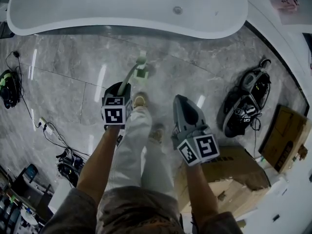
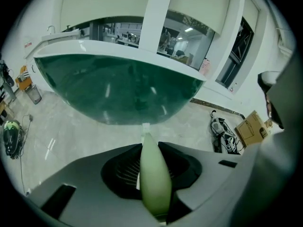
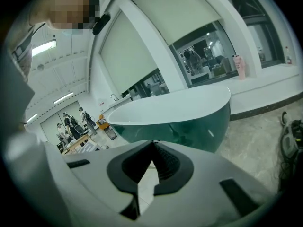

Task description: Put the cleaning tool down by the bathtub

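A: Grippers?
B: Left gripper [image 1: 118,89] clamped on the cleaning tool's [image 2: 154,178] pale green handle. Right gripper [image 3: 152,144] closed, nothing in it.
A: Tool where?
B: Head end low over the glossy grey marble floor [image 1: 73,77], near the white bathtub [image 1: 122,9]; floor contact unclear.
A: Room?
B: Cardboard boxes [image 1: 234,174] right, cables [image 1: 48,128] left.

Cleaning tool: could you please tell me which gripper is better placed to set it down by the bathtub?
Left: the left gripper holds the cleaning tool over the floor before the bathtub; the right gripper is empty.
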### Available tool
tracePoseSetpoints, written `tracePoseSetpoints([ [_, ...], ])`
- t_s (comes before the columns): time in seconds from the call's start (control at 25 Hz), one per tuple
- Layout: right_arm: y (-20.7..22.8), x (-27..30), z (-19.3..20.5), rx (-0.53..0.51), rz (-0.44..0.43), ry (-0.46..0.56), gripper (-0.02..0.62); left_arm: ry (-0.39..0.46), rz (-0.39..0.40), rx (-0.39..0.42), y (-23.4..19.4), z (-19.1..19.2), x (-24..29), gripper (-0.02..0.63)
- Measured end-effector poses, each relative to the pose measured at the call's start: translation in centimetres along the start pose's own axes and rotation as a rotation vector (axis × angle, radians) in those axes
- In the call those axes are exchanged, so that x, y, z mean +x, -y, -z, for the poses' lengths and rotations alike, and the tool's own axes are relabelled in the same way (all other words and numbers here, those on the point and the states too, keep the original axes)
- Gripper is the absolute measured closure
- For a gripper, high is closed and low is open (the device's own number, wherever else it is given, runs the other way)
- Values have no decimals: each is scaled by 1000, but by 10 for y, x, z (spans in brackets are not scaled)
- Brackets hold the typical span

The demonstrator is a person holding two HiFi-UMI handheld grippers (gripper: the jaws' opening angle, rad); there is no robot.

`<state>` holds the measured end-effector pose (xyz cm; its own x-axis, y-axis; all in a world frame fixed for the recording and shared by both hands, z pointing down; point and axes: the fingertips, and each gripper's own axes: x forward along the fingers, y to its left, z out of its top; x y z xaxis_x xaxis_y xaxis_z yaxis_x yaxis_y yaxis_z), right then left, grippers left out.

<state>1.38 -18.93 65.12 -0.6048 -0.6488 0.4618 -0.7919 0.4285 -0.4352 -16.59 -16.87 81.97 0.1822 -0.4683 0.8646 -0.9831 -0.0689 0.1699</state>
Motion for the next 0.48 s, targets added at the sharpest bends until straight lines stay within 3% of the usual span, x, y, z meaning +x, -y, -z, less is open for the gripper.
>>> tracePoseSetpoints([
  [0.48,24,2,9,30,13,-10,595,-163,-57,-1,2,37,72,496],
])
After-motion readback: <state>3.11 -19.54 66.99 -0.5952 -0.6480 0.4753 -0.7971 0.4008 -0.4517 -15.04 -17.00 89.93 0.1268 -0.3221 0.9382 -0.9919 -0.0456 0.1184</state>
